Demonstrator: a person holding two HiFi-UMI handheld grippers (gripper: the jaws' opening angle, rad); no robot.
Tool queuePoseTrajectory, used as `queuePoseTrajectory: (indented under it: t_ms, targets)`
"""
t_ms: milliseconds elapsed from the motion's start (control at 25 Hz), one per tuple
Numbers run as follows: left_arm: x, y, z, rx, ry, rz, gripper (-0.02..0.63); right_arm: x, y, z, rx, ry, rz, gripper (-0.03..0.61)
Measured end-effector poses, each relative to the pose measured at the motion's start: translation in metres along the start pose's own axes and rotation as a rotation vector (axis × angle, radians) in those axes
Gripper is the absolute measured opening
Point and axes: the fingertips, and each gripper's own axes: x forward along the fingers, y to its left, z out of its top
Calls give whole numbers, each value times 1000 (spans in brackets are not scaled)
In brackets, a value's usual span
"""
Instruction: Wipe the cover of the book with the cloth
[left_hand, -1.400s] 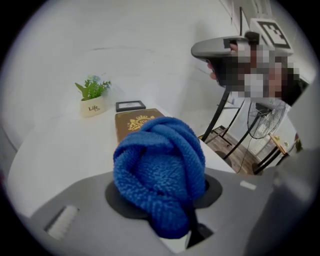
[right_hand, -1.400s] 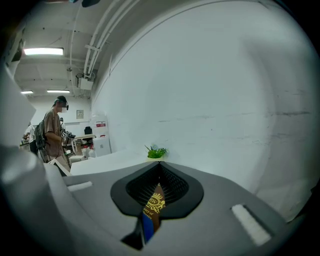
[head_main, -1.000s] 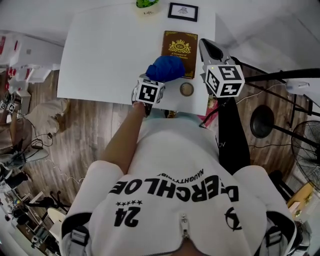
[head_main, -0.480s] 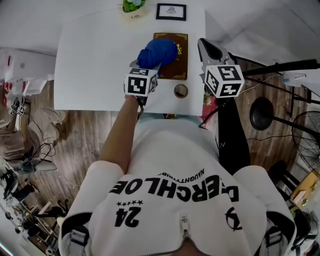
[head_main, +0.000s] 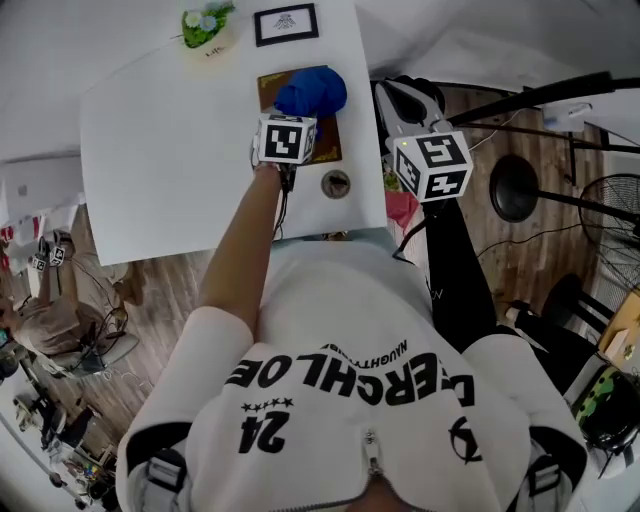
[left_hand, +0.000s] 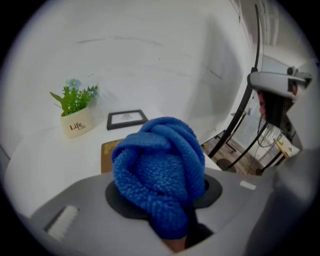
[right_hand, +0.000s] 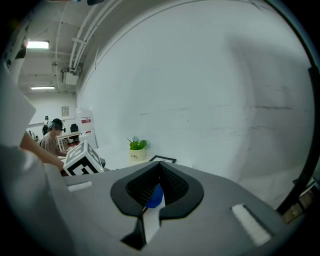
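Observation:
A brown book (head_main: 325, 140) with gold print lies near the table's right side; one corner of the book (left_hand: 110, 151) shows in the left gripper view. A bunched blue cloth (head_main: 311, 90) rests on the book's far half. My left gripper (head_main: 298, 112) is shut on the cloth (left_hand: 160, 170), which hides its fingertips. My right gripper (head_main: 395, 95) hangs just off the table's right edge, beside the book and apart from it. In the right gripper view, the right gripper (right_hand: 159, 184) has its jaws together and holds nothing.
The white table (head_main: 170, 160) holds a potted plant (head_main: 207, 22), a small framed picture (head_main: 286, 22) at the far edge, and a round disc (head_main: 335, 184) near the front edge. Black stands, cables and a fan base (head_main: 515, 188) crowd the floor to the right.
My left gripper has carried the cloth along the book from its near end toward its far end. The right gripper has stayed beside the table's right edge.

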Motion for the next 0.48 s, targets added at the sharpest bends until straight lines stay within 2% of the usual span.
queuePoseTrajectory:
  t_ms: [200, 480]
  targets:
    - [3, 3, -2, -5, -15, 12, 229, -2, -9, -2, 6, 3, -13, 2]
    - [-22, 54, -16, -96, -11, 128, 229, 13, 3, 8, -5, -5, 30, 2]
